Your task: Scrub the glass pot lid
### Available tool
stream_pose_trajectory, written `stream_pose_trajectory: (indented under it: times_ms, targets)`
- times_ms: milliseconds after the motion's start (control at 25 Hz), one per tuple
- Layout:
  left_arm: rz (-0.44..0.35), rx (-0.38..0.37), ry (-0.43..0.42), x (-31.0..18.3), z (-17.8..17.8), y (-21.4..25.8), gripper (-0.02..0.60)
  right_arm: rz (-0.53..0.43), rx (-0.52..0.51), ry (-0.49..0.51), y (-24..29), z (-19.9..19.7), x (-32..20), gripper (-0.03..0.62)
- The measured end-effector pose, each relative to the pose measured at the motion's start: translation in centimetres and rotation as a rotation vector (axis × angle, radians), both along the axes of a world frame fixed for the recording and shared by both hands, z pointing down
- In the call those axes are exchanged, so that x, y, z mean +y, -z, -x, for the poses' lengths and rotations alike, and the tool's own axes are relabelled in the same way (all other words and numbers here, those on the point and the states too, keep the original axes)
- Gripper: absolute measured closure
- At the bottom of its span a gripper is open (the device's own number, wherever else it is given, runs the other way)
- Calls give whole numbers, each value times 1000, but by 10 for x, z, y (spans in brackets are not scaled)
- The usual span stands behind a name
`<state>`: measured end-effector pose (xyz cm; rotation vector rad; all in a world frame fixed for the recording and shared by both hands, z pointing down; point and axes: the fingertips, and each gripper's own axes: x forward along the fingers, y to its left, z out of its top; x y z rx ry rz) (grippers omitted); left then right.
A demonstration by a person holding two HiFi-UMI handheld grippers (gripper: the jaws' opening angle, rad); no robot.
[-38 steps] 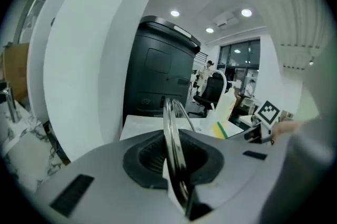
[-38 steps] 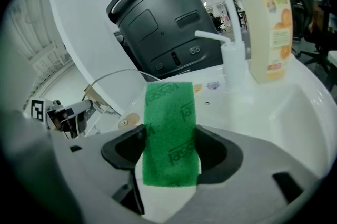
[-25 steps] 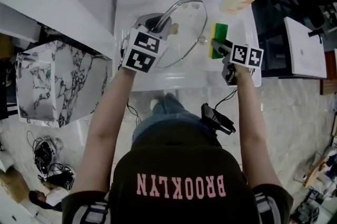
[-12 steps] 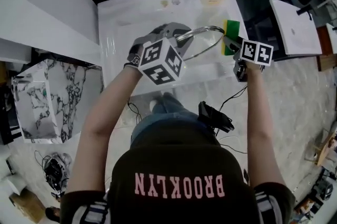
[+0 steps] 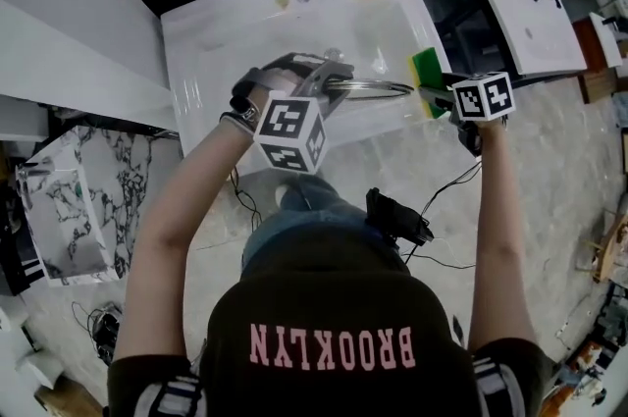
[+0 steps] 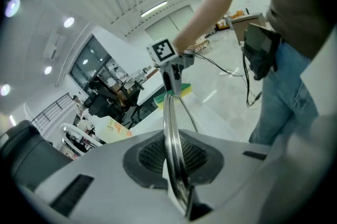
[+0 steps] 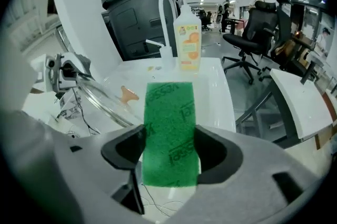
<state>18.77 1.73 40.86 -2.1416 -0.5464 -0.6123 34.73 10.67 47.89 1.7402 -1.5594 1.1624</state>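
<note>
The glass pot lid [image 5: 371, 89] is held up over the white sink counter [image 5: 226, 23] and appears edge-on in the head view. My left gripper [image 5: 316, 83] is shut on its metal rim [image 6: 169, 128], which runs straight away between the jaws. My right gripper [image 5: 439, 91] is shut on a green and yellow sponge [image 5: 426, 76], at the lid's right end. In the right gripper view the green sponge [image 7: 169, 130] fills the gap between the jaws. There the lid [image 7: 102, 97] lies just to the sponge's left, and I cannot tell whether they touch.
An orange soap bottle [image 7: 188, 41] and a white faucet [image 7: 164, 12] stand at the back of the counter. A black bin [image 7: 138, 12] is behind them and an office chair [image 7: 253, 33] to the right. A white side table [image 5: 525, 21] stands right, a marble block [image 5: 59, 199] left.
The lid has been turned from showing as a broad oval to edge-on. Both grippers stayed shut, and the sponge has kept to the lid's right rim.
</note>
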Motion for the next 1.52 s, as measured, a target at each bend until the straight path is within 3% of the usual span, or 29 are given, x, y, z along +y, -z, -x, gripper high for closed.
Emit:
stream_pose_trajectory:
  times_ms: [200,400,640,880,1040,1200,1400,1520]
  targets:
    - [-179,59,-81,-6,22,-21,552,-69,-6,1,23,15,-6,313]
    - [-323,77,-169,-27,41,-44,552,-211,-159,12,44,59,-39,313]
    - [-471,61,-219,-57,57,-66,552,-246,-293,90,46,110,-81,313]
    - [-585,51,-240,-82,66,-89,552,-202,-402,142,29,161,-122,313]
    - [-625,-35,-259,-92,76,-108,551,-102,-339,249,8,185,-137,313]
    - [-615,-58,-261,-91,79,-111,551,-30,-316,307,-10,204,-152,313]
    - [-735,47,-240,-102,72,-99,546,8,-399,321,-21,211,-155,313]
    - [-738,56,-236,-102,74,-99,545,36,-446,328,-27,211,-153,315]
